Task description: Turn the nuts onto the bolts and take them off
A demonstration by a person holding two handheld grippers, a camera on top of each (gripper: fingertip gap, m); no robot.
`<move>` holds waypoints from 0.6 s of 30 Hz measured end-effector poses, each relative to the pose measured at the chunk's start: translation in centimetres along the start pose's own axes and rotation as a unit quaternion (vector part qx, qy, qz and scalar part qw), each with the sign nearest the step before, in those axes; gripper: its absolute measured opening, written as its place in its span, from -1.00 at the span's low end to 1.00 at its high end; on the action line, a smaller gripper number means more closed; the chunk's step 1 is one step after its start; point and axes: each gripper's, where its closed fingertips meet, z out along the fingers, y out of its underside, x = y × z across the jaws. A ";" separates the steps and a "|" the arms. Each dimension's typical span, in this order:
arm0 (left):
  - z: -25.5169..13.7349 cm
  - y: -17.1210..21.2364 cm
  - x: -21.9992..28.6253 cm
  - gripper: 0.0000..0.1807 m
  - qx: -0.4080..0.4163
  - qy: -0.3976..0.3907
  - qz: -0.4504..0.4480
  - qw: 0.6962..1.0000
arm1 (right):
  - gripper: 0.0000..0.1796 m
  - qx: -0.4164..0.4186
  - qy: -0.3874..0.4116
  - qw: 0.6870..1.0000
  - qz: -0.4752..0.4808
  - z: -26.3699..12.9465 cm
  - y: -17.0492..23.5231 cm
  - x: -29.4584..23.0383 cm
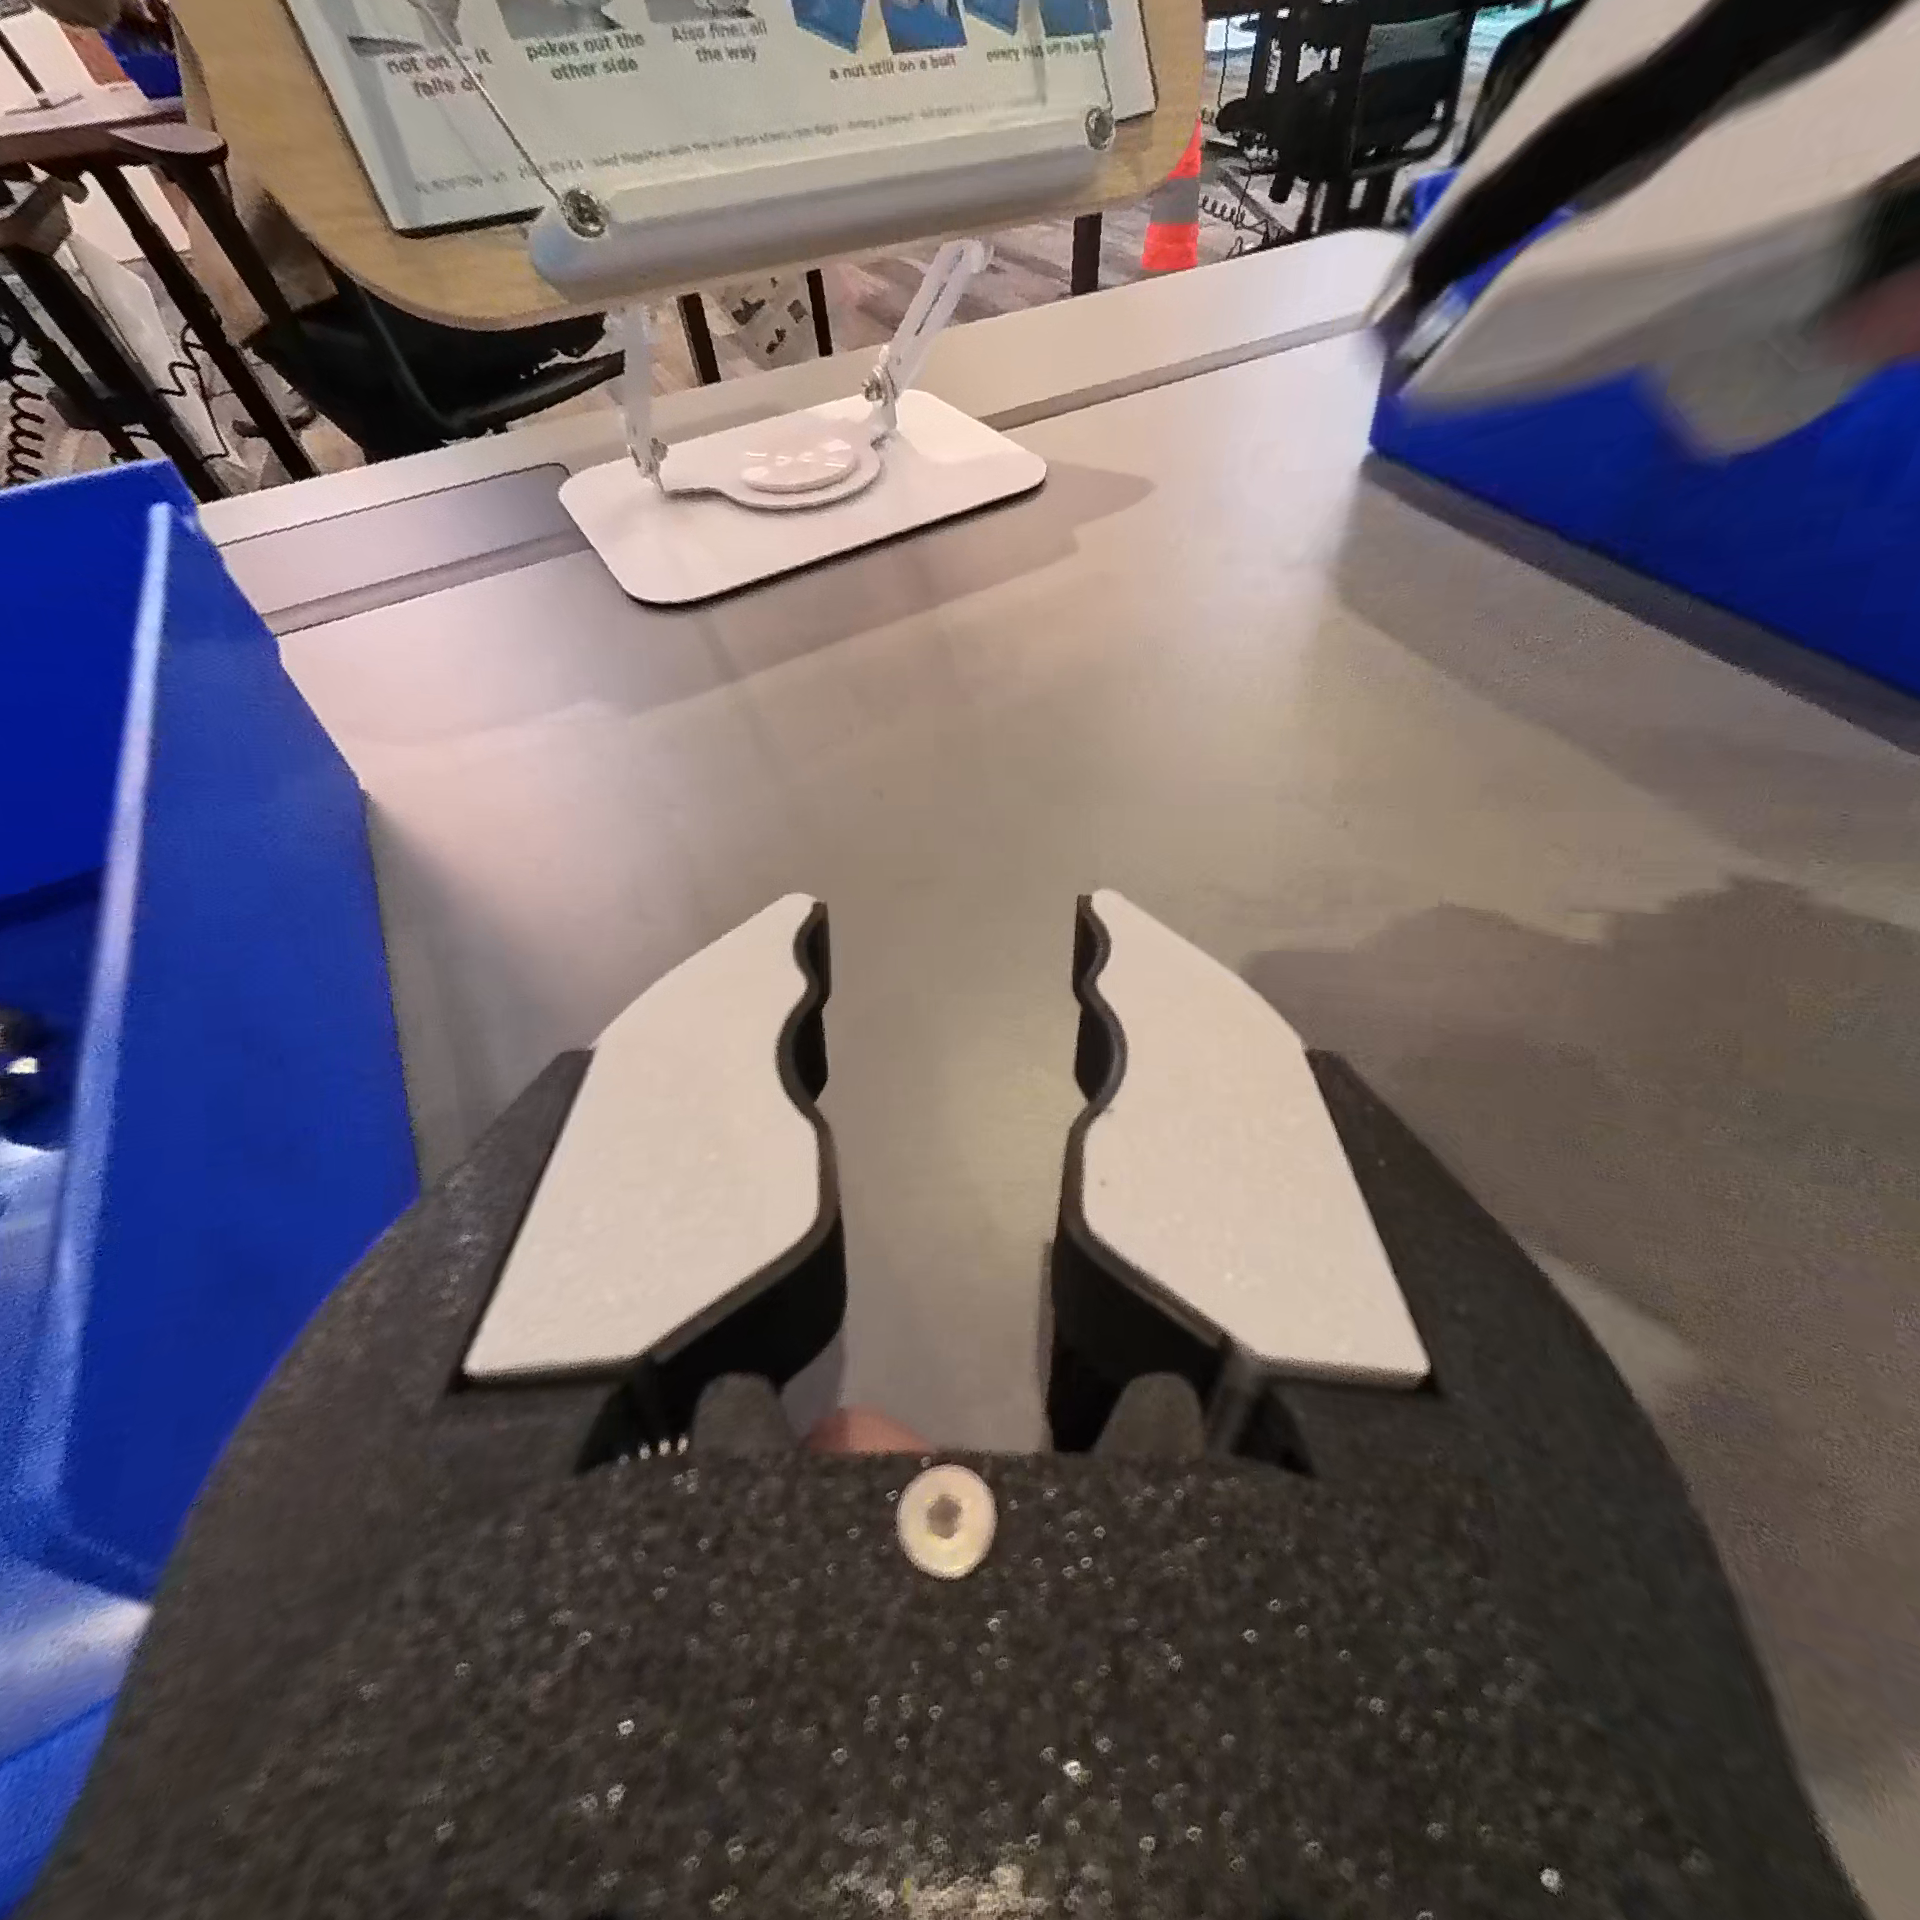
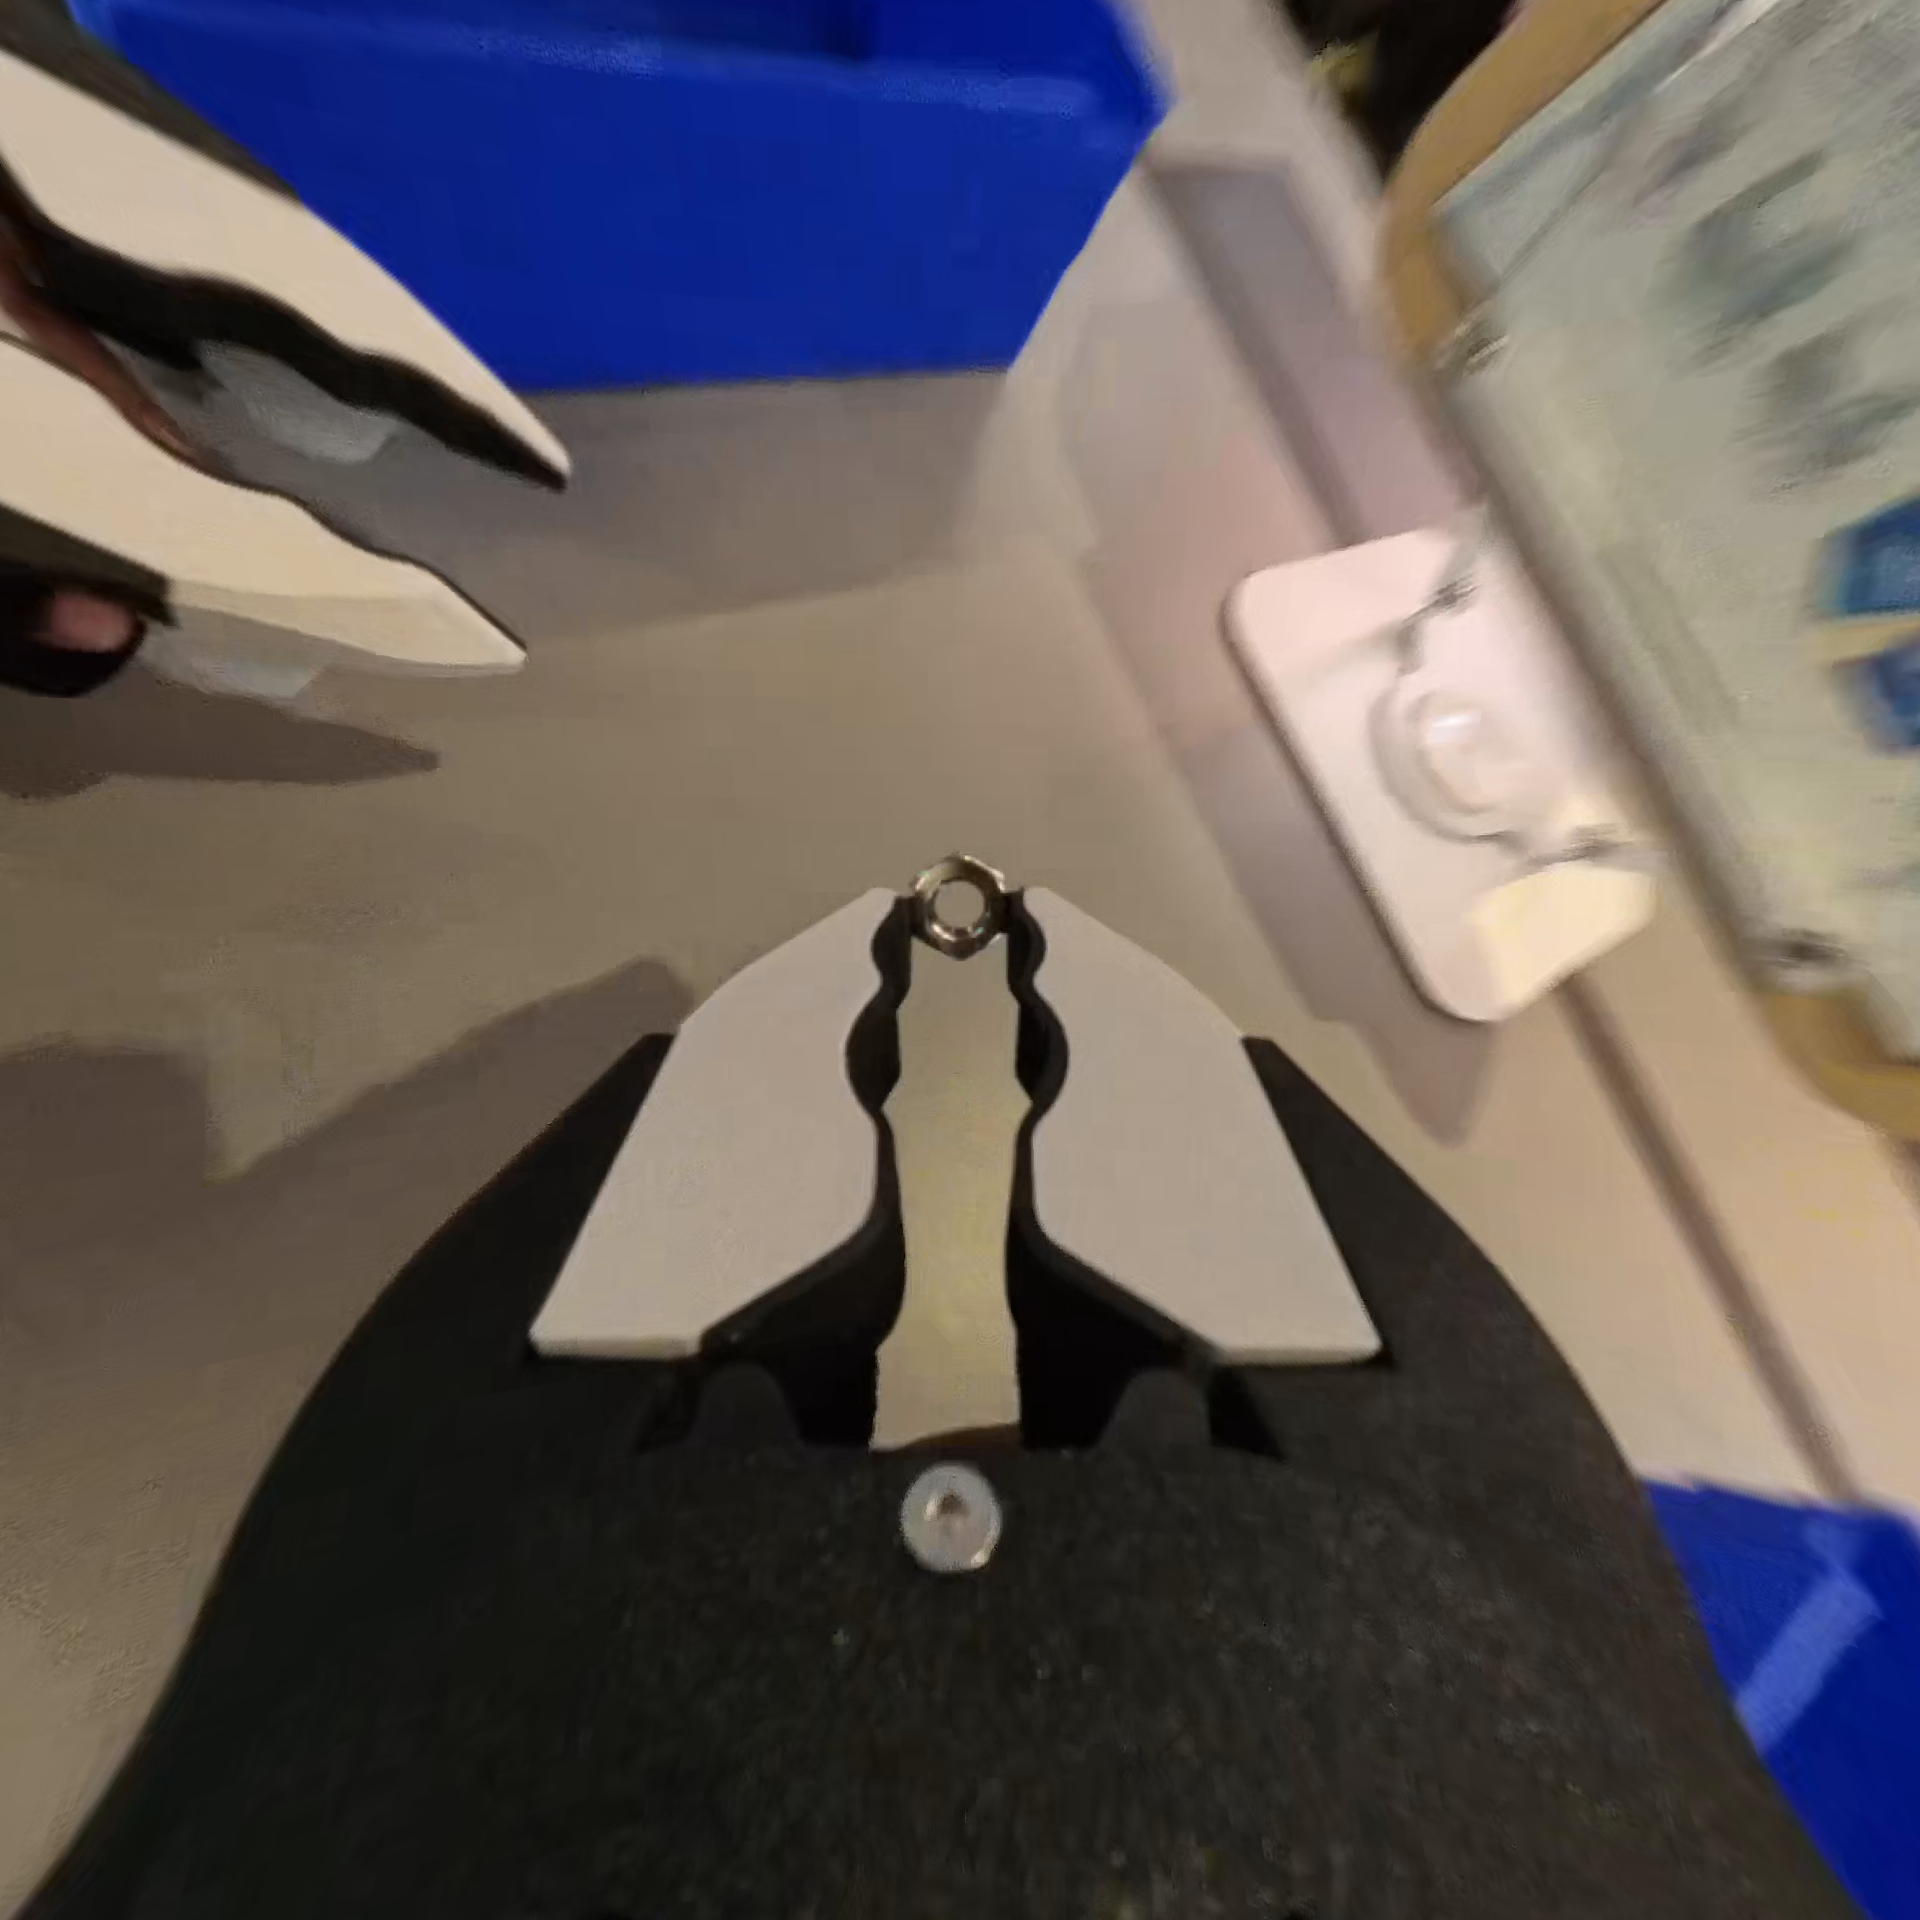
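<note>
Grey worktop (image 1: 1143, 727) lies bare under us. Nearest, our right tool (image 2: 954, 906) pinches a nut (image 2: 954, 918) at its tips; our left tool (image 1: 951, 914) hangs spread, holding nothing. Farther off stand blue bins (image 2: 623, 208). No bolt shows, so we judge threading not begun.

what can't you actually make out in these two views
- Bolts: none visible in either view.
- Left blue bin contents: left wrist view, its wall hides them, and the frame edge cuts it off.
- Right gripper holds a nut; its thread is too small to see.
- Instruction stand: motion-blurred in the right wrist view.
- Left gripper: open, empty.
</note>
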 end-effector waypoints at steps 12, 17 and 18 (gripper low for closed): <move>0.0 0.2 1.7 -0.51 -0.018 0.030 0.002 0.999 | -0.81 -0.148 0.202 0.960 0.124 -19.4 14.7 11.6; 0.2 0.3 1.8 -0.49 -0.018 0.023 0.020 0.999 | -0.80 -0.256 0.136 0.927 0.239 -18.8 25.3 12.3; 0.3 0.4 1.9 -0.49 -0.020 0.025 0.019 0.999 | -0.80 -0.265 0.109 0.923 0.257 -18.0 26.3 11.7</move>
